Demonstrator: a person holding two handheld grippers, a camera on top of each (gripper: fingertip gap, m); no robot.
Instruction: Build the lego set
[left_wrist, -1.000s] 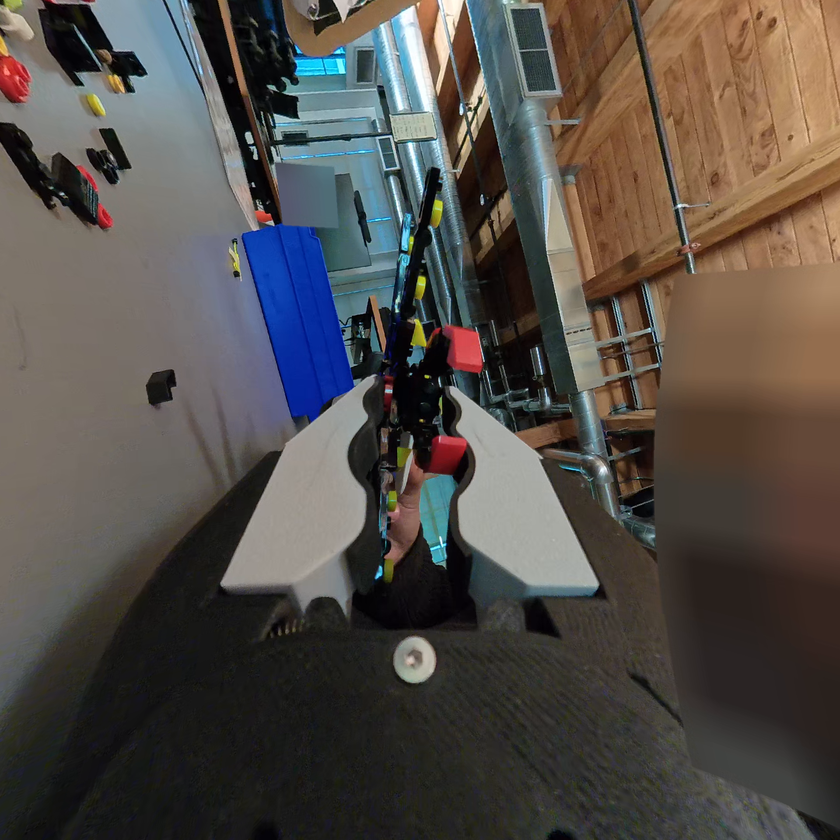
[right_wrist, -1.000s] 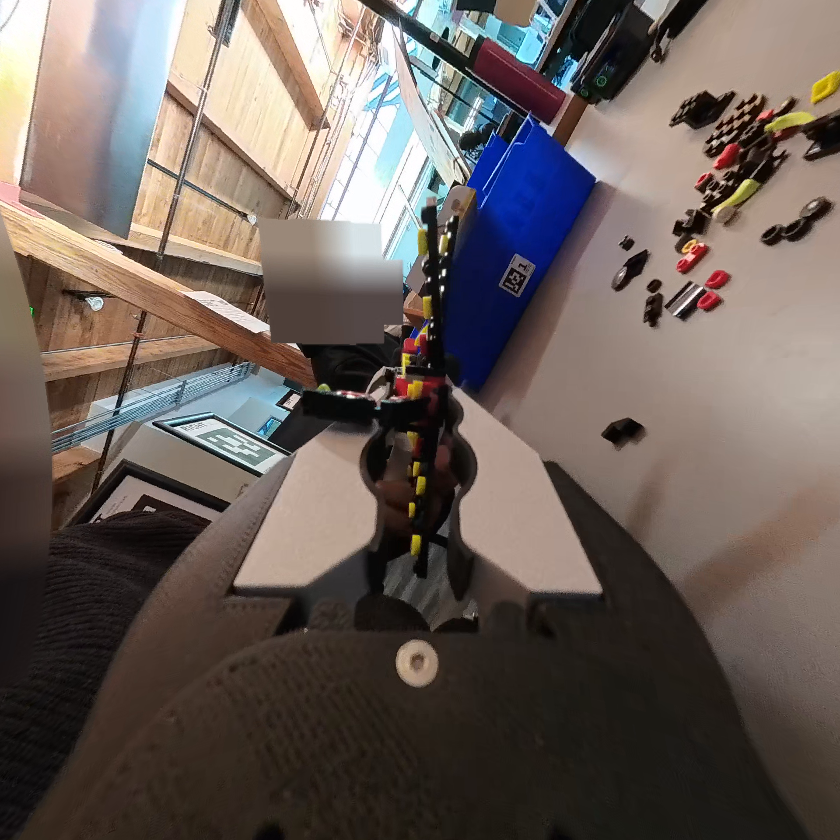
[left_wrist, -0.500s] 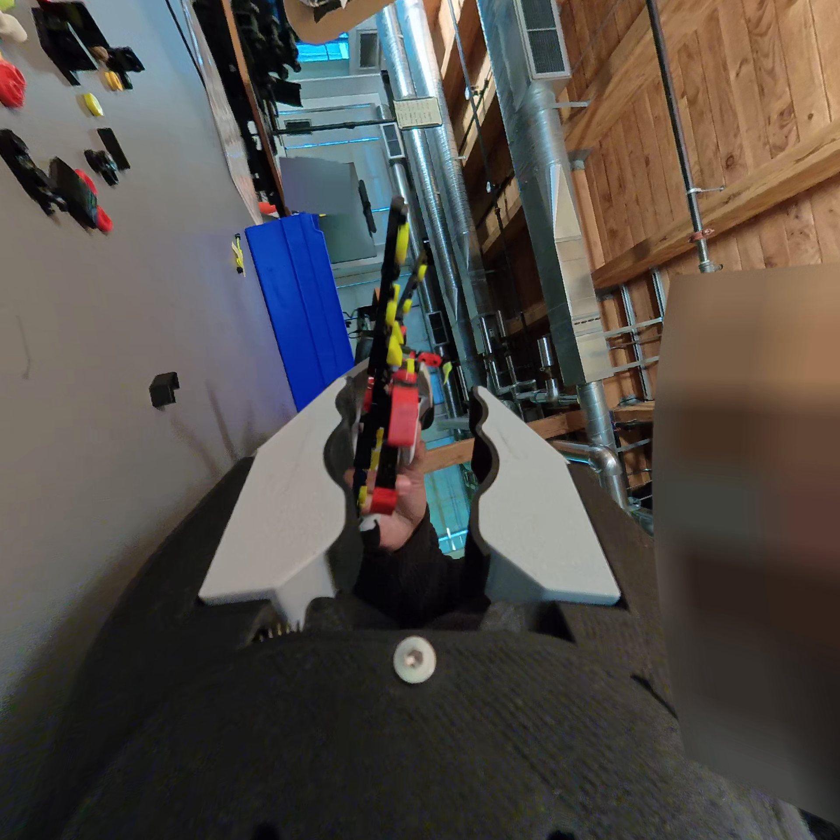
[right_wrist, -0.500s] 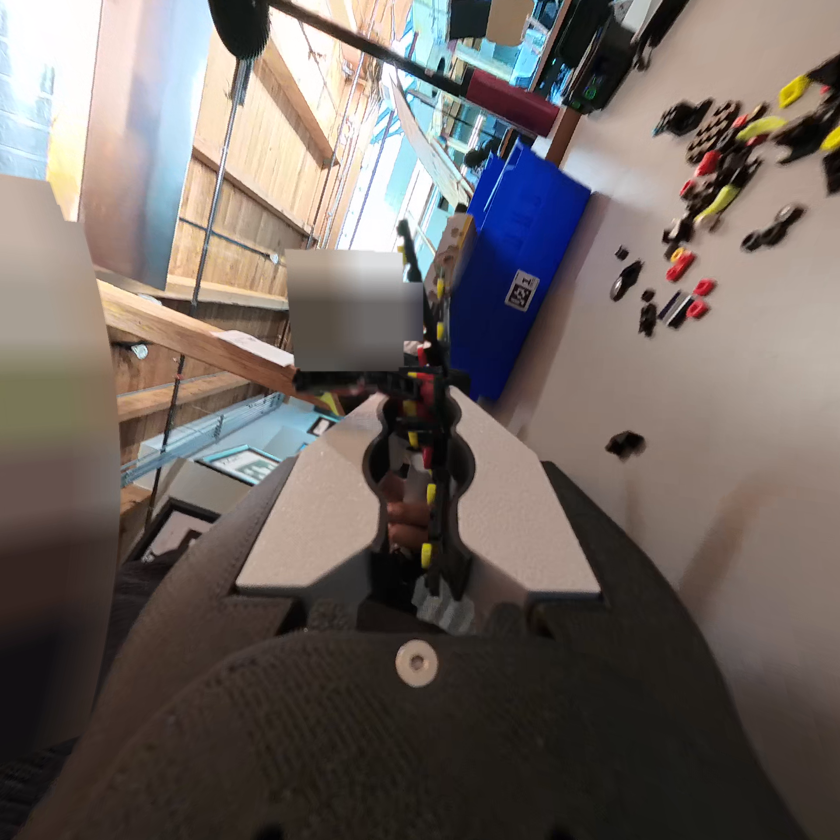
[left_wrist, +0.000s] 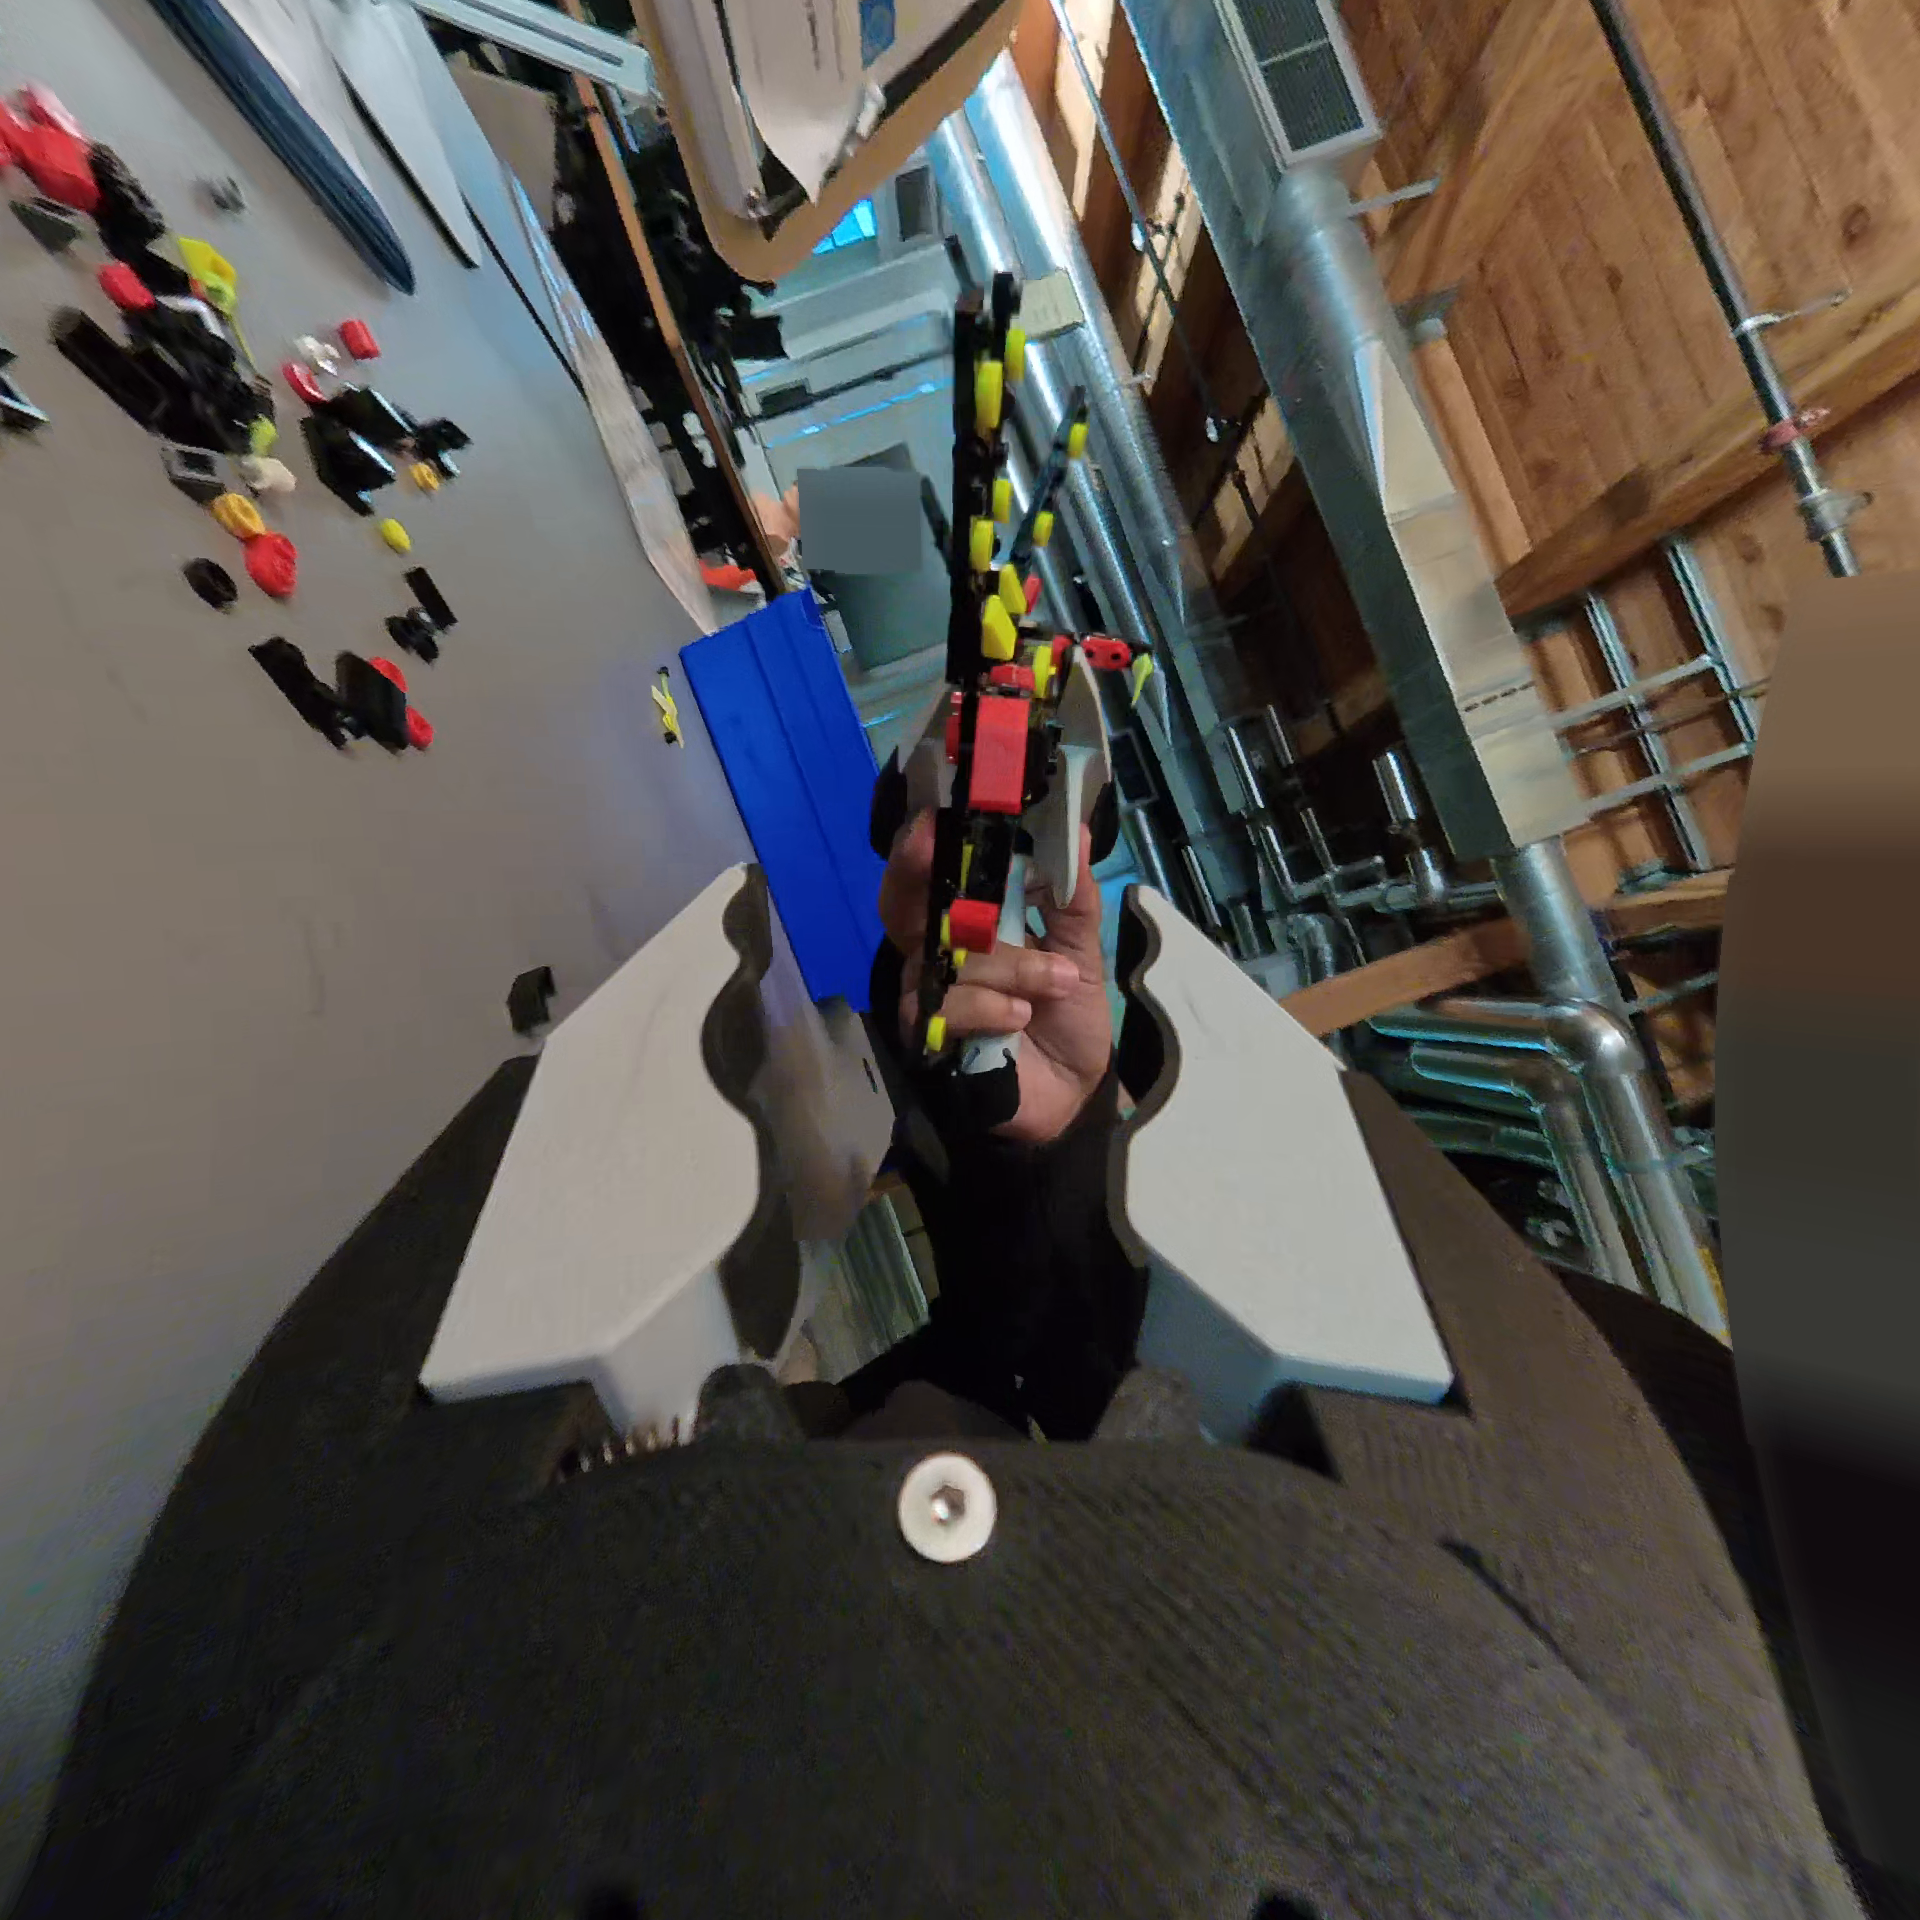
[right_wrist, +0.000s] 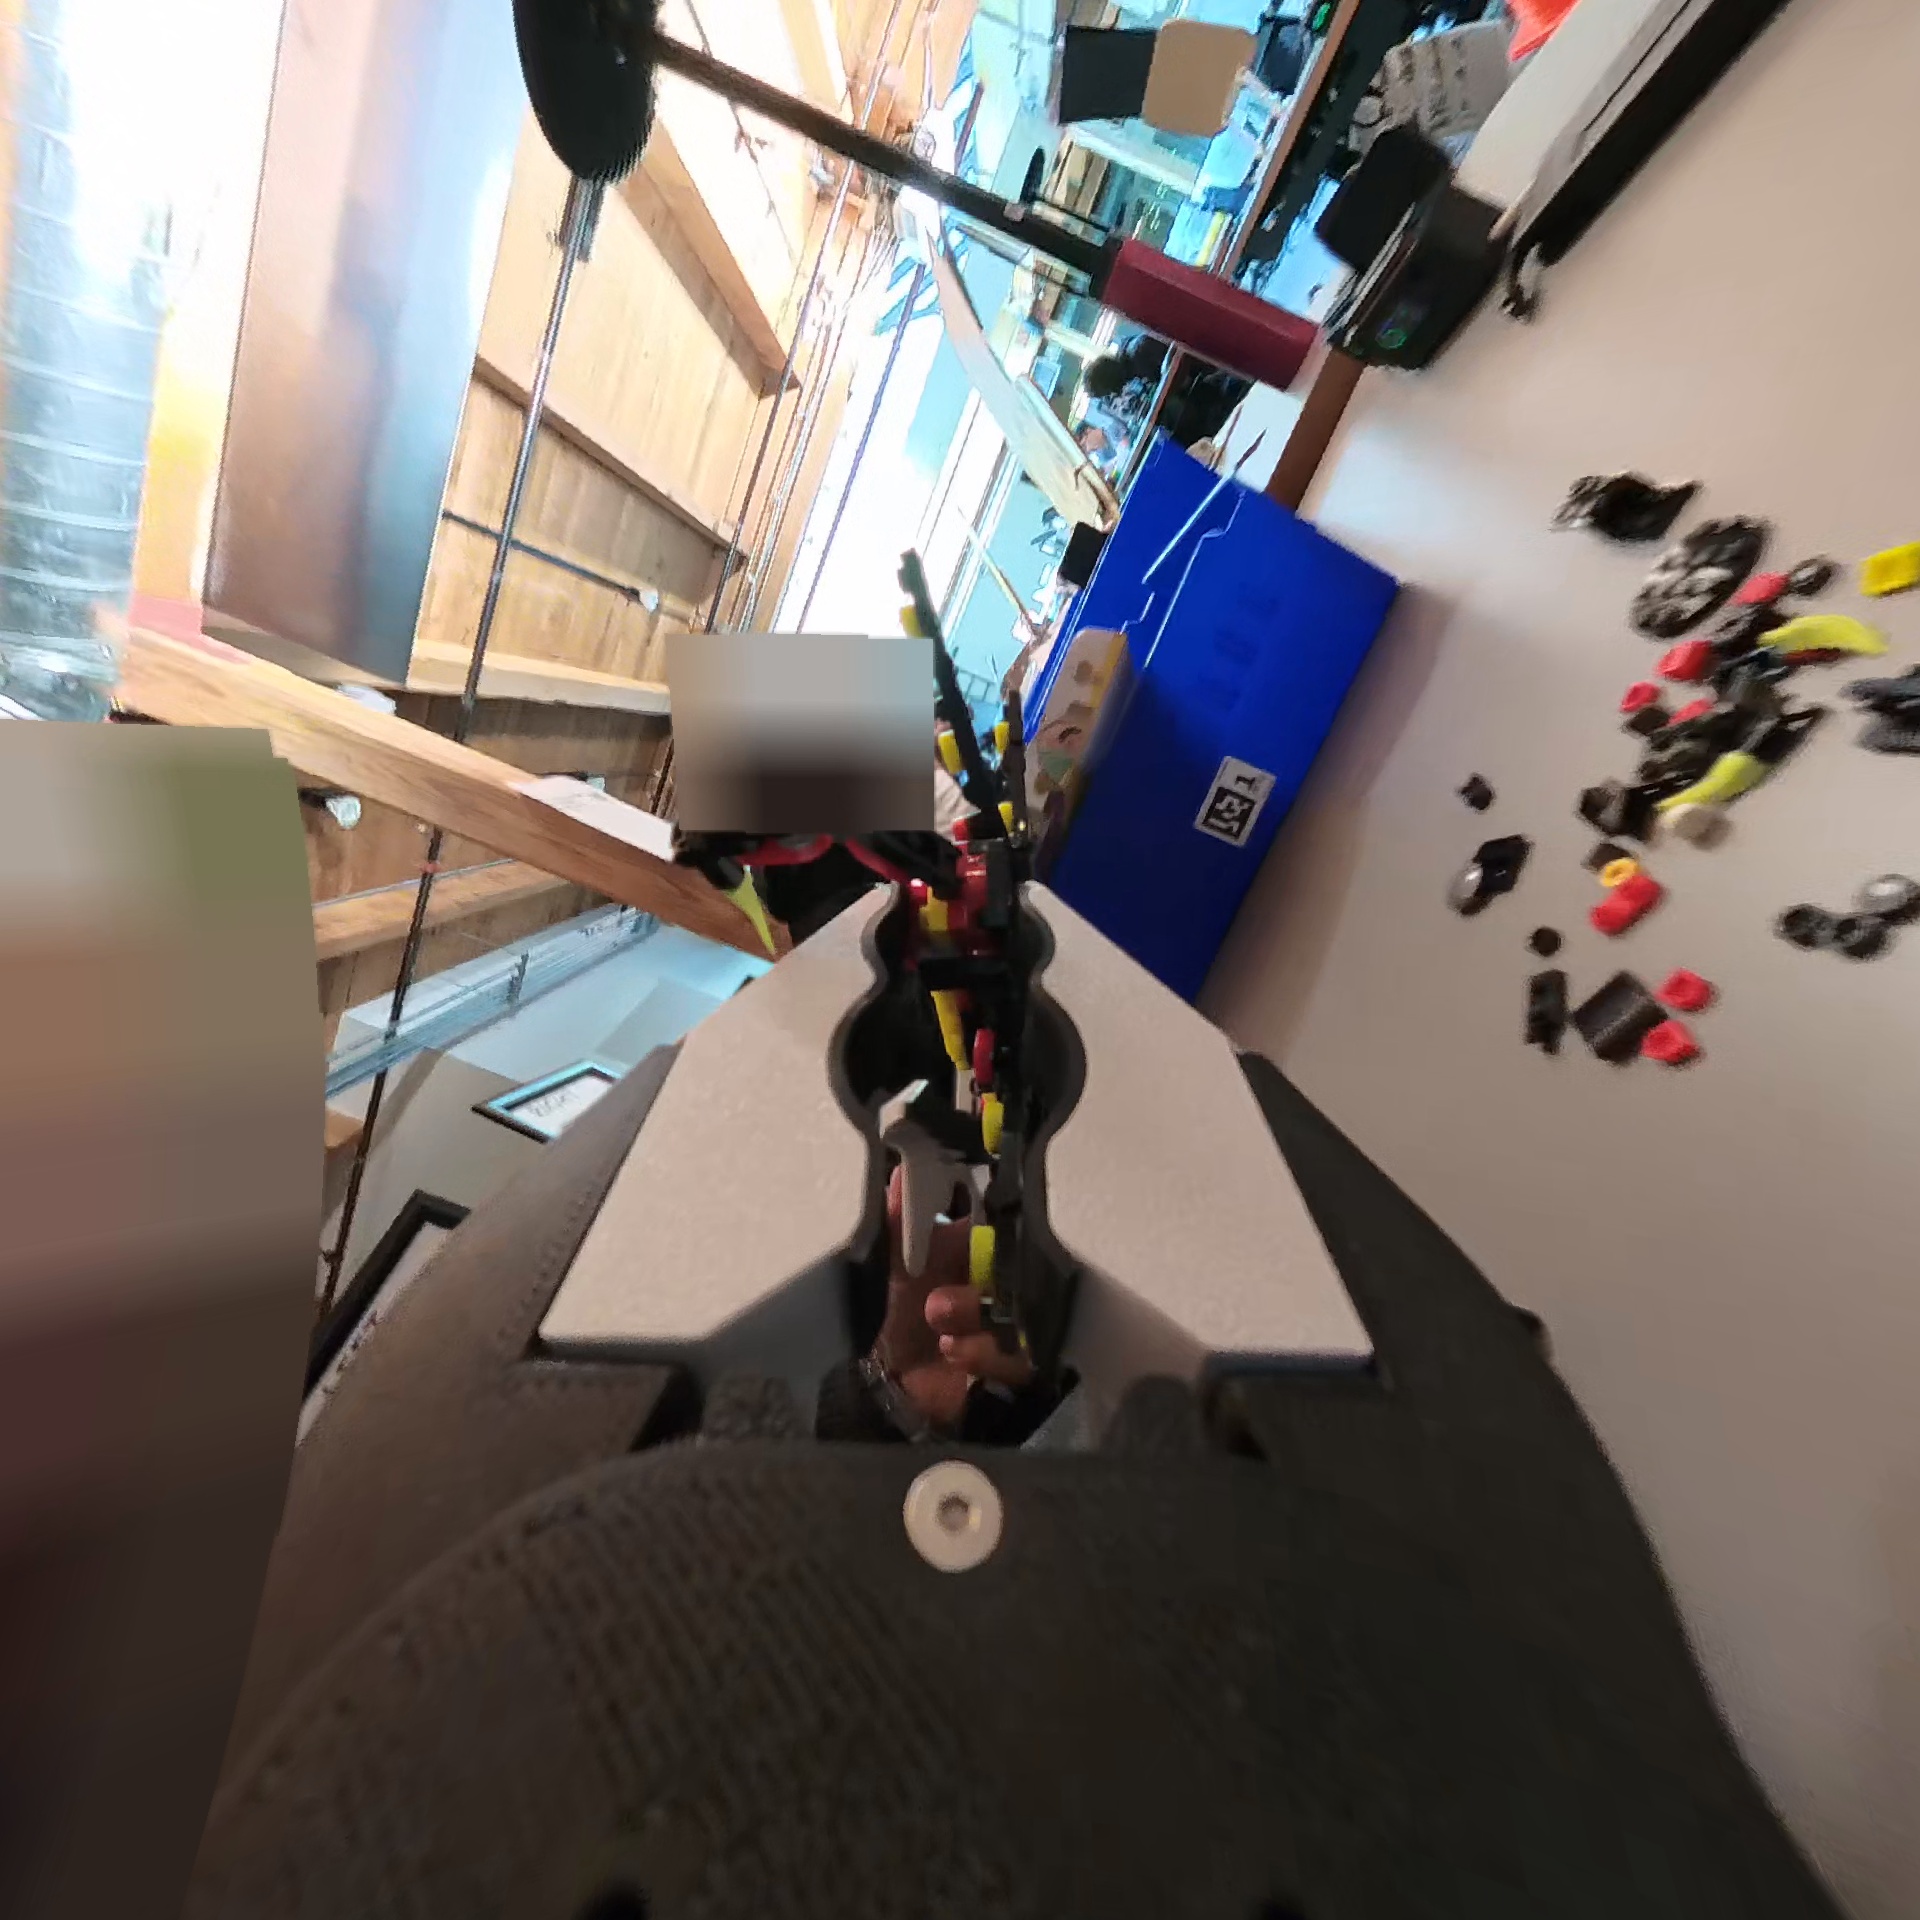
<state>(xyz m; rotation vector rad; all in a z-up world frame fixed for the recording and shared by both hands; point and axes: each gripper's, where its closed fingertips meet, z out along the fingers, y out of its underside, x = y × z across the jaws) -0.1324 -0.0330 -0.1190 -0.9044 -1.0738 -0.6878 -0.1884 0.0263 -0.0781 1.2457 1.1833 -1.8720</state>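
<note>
Since a second ago left gripper (left_wrist: 940, 914) has let go and backed off, jaws now wide with nothing between the pads; the black-red-yellow brick model (left_wrist: 987, 665) sits just beyond and between its tips, long axis pointing away, upright in frame. Loose bricks (left_wrist: 208, 416) lie far left on the grey table (left_wrist: 260, 935), blue bin (left_wrist: 790, 800) near the centre. Right gripper (right_wrist: 961, 914) is narrow, clamped on the model (right_wrist: 982, 935), so it alone carries it.

Both wrist cameras are looking forward along their fingers, rolled sideways, facing each other closely, sharing the worktop (left_wrist: 260, 883) and blue bin (right_wrist: 1195, 748).
</note>
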